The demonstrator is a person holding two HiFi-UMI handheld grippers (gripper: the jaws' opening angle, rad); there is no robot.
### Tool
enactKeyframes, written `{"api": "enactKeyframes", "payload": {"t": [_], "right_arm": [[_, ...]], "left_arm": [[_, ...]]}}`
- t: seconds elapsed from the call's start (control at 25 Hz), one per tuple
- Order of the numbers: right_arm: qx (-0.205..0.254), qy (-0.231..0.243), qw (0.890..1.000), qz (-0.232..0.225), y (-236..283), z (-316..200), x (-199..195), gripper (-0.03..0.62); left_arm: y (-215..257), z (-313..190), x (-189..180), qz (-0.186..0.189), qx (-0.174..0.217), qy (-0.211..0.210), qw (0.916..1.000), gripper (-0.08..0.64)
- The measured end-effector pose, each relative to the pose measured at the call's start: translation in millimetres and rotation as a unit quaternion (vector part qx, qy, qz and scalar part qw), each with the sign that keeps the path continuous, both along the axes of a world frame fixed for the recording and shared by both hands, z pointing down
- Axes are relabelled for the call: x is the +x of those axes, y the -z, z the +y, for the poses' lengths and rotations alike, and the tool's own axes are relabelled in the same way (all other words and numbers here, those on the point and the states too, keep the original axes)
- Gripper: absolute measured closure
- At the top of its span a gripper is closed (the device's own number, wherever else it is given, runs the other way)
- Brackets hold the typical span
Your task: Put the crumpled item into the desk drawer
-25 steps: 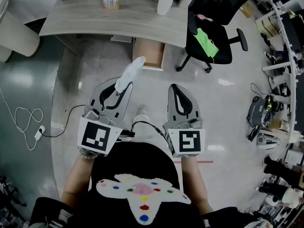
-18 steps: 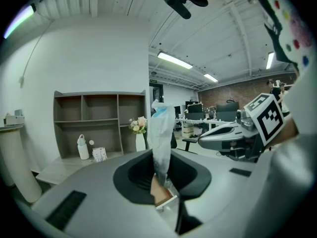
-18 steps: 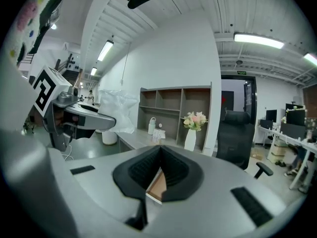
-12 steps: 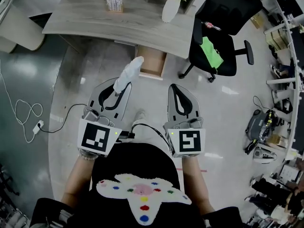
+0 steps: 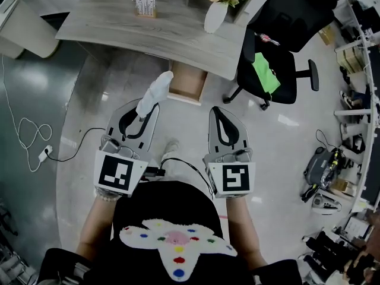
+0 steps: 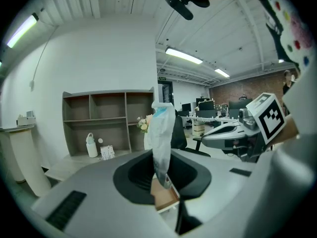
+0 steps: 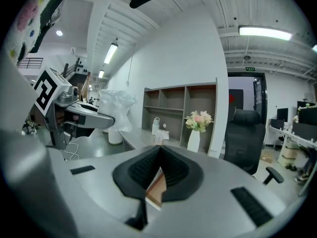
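The left gripper (image 5: 142,113) has its jaws clamped on the lower end of the white crumpled item (image 5: 154,91), which stands up and forward from the pads; the left gripper view shows the item (image 6: 161,128) pinched between the dark pads. The right gripper (image 5: 219,113) is beside it, its jaws together with nothing between them. Both are held over the floor in front of the desk (image 5: 148,31). The desk drawer (image 5: 188,82) is pulled open under the desk's front edge, and in the head view the item's free end lies over the drawer's near left corner. A white vase of flowers (image 5: 216,12) stands near the desk's right end and a small card holder (image 5: 146,3) near its back edge. A black office chair (image 5: 274,52) stands by the desk's right end.
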State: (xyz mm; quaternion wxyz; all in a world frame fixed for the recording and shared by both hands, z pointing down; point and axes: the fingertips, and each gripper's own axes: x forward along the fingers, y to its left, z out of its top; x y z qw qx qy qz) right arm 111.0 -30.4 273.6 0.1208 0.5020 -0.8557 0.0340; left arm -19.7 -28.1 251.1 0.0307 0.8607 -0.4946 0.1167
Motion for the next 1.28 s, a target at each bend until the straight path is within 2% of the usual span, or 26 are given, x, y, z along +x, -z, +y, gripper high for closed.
{"api": "enactKeyframes", "payload": {"t": [0.12,0.44,0.92,1.08,1.28], "right_arm": [[-0.006,-0.002,1.000,0.007,-2,1,5,0.588],[-0.001,-0.013,1.000,-0.010,-1,3,3,0.588],[0.002,-0.043,0.999,-0.004,6,-8,-5,0.588],[0.004,-0.055,0.998,0.014,3,-11,-6,0.588],[-0.002,-0.059,0.998,0.007,5,-12,-13,0.588]], "left_arm": [[0,1,5,-0.007,0.001,-0.006,1.0000,0.494],[1,3,5,-0.011,0.000,-0.014,0.9998,0.494],[2,-16,-1,-0.002,-0.002,-0.046,0.9989,0.494],[-1,-21,-6,0.000,-0.006,-0.057,0.9984,0.494],[-4,-24,-10,0.002,-0.010,-0.063,0.9980,0.494]]}}
